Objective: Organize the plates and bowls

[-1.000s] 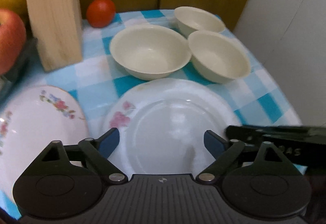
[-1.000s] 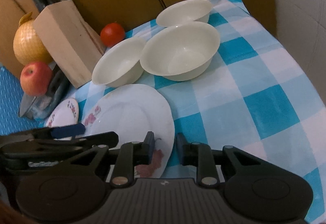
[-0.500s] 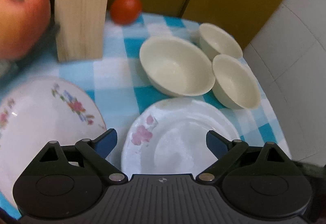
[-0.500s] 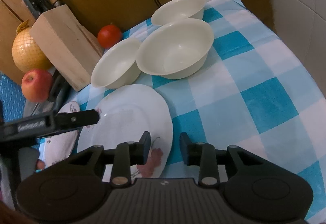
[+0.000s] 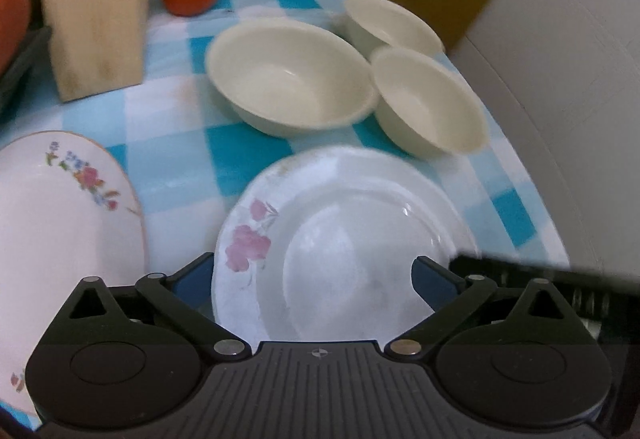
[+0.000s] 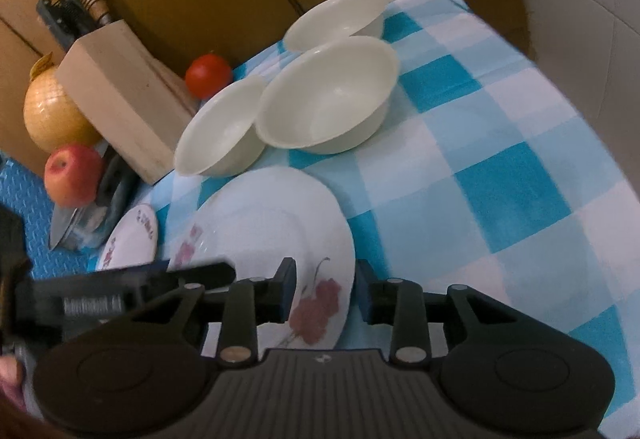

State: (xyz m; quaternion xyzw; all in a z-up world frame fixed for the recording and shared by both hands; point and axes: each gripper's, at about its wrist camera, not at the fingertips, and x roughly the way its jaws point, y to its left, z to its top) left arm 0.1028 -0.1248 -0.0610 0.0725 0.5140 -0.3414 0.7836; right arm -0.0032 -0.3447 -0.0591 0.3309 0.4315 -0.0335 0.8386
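A large white plate with pink flowers lies on the checked cloth. My left gripper stands wide open over its near edge, with nothing held. In the right wrist view the same large plate lies low and central. My right gripper is open with a narrow gap, and the plate's near right rim shows between its fingers. A smaller floral plate lies to the left. Behind the plates stand a big cream bowl and two small cream bowls.
A wooden knife block, a tomato, an onion and an apple stand at the back left. Brown panels close off the back and a white wall the right. The left gripper reaches over the plate's left side.
The left gripper has swung back right, towards the large plate. The right gripper's fingers have opened a little and come closer to the plate's rim.
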